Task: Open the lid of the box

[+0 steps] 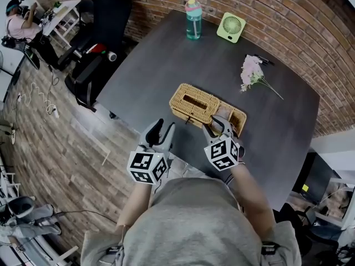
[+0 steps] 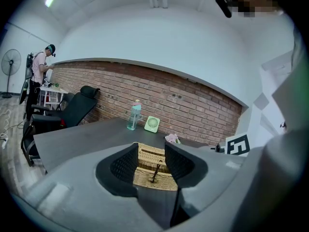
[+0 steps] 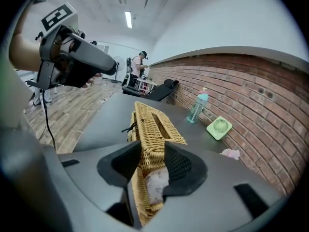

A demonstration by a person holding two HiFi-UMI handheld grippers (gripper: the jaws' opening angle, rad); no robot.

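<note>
A woven wicker box stands near the front edge of the dark table (image 1: 161, 60). Its slotted lid (image 1: 194, 101) is tipped up to the left, and the base (image 1: 233, 119) lies open with white tissue (image 3: 155, 180) inside. My right gripper (image 1: 218, 127) reaches in from the front. In the right gripper view its jaws (image 3: 152, 149) close on the raised lid's (image 3: 154, 122) edge, which fills the gap between the pads. My left gripper (image 1: 165, 131) hovers left of the box, open and with nothing in it. In the left gripper view the box (image 2: 149, 178) and its dark latch loop show beyond the jaws (image 2: 151, 149).
A teal bottle (image 1: 193, 20) and a green fan (image 1: 231, 27) stand at the table's far edge, with pink flowers (image 1: 251, 72) to the right. A brick wall runs behind. Black chairs (image 1: 100, 37) and a person (image 1: 19, 24) are off to the left.
</note>
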